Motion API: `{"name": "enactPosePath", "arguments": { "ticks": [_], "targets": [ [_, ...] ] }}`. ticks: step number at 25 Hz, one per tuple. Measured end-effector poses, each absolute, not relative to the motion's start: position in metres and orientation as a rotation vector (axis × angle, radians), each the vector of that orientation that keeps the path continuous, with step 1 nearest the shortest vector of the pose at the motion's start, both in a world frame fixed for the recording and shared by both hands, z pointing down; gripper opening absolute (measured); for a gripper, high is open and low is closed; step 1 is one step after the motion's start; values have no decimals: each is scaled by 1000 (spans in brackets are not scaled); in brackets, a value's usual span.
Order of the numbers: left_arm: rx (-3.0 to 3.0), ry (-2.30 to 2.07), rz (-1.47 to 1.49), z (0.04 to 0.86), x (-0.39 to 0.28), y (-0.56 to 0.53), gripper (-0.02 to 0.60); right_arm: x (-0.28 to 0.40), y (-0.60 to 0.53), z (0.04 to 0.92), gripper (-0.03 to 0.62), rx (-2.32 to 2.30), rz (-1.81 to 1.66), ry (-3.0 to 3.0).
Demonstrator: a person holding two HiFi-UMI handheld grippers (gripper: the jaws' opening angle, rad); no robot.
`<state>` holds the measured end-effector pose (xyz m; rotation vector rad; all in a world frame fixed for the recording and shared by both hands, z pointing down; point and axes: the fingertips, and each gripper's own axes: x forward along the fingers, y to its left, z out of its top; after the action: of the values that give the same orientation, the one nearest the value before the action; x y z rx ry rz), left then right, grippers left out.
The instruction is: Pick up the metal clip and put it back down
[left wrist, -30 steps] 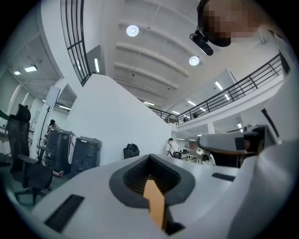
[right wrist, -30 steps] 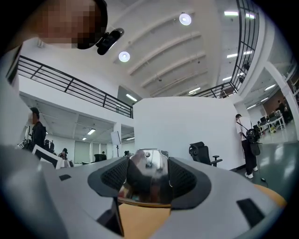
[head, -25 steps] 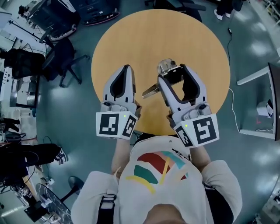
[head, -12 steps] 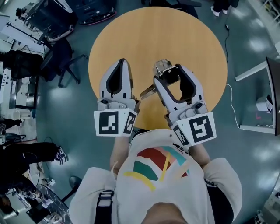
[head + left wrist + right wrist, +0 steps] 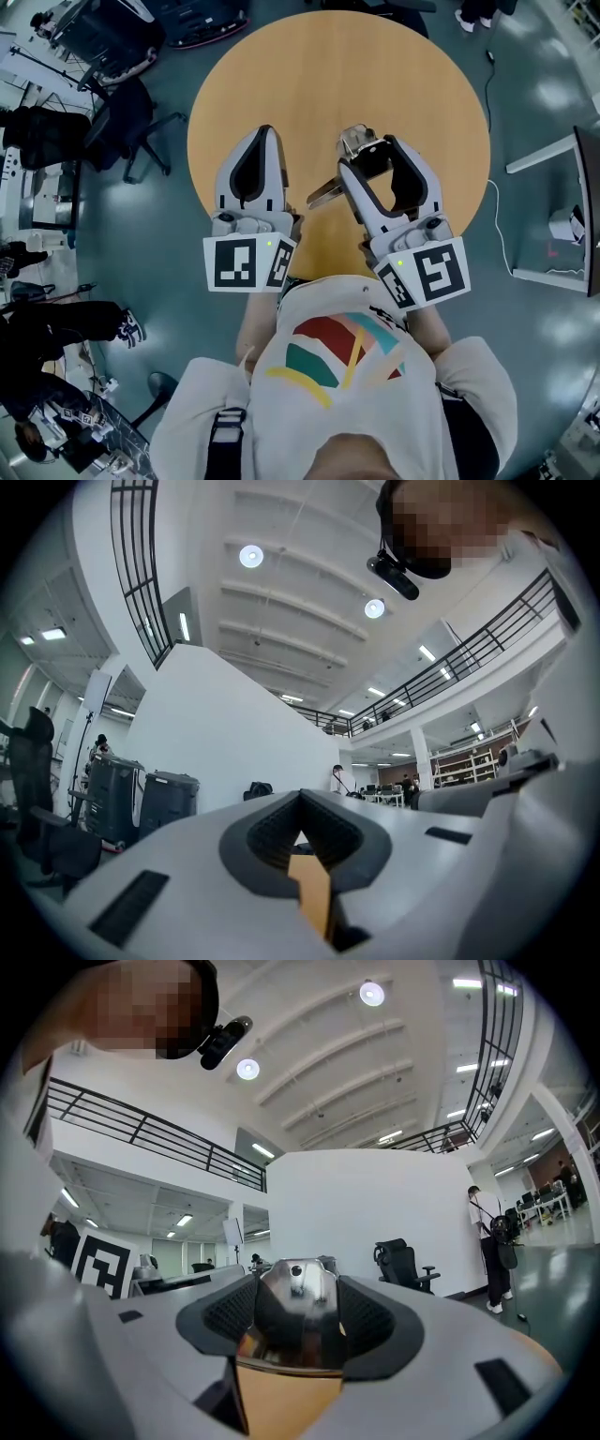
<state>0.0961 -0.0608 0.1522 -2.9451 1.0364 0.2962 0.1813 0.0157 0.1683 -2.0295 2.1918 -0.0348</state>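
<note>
The metal clip [image 5: 295, 1312] is held clamped between the jaws of the right gripper [image 5: 370, 155], over the round wooden worktop [image 5: 403, 75]. The jaws of the left gripper [image 5: 265, 136] are seen pressed together with nothing between them, just beside the right one

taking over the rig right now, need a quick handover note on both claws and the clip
Left claw: shut, nothing in it, held over the near part of the round wooden table.
Right claw: shut on the shiny metal clip, one of whose arms sticks out toward the left claw.
Done: the clip is gripped. I cannot tell whether it is clear of the tabletop.
Left: lift it if it is not up already, lower it back onto the table, open the right claw and draw away.
</note>
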Motion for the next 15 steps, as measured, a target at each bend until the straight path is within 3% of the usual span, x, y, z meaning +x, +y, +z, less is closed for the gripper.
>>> {"name": "enactPosePath", "arguments": {
  "ticks": [9, 15],
  "targets": [
    [-2936, 1175, 212, 184, 92, -81, 43, 194, -13, 203, 281, -1954, -160, 2291],
    [-2886, 1418, 110, 224, 45, -117, 43, 159, -63, 253, 281, -1837, -235, 2507]
  ]
}}
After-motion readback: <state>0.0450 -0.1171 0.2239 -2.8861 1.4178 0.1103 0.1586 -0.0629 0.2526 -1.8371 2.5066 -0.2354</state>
